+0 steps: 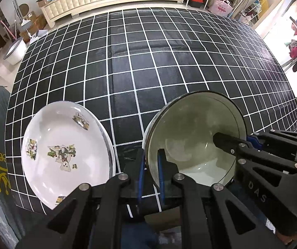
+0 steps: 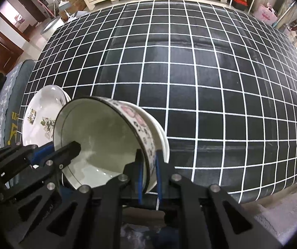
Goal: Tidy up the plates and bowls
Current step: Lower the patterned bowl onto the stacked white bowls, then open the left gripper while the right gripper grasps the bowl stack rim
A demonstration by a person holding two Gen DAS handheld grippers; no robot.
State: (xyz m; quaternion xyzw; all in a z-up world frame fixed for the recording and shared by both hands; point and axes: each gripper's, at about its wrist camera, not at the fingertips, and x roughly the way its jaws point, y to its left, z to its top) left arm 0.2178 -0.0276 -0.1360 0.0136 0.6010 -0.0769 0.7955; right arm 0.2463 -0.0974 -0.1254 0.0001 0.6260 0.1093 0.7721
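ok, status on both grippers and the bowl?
Left gripper and right gripper both clamped on bowl rim. Plate beside it. Tablecloth ahead unobstructed.

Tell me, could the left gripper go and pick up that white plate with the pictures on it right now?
Probably not yet. The left gripper is shut on the bowl's rim, with the right gripper clamped on the opposite side. The decorated plate lies uncovered beside it, so only the occupied jaws hinder.

The left gripper [image 1: 150, 174] and the right gripper [image 2: 148, 174] both point steeply down, each with jaws clamped on an opposite rim of the bowl [image 2: 107, 141].
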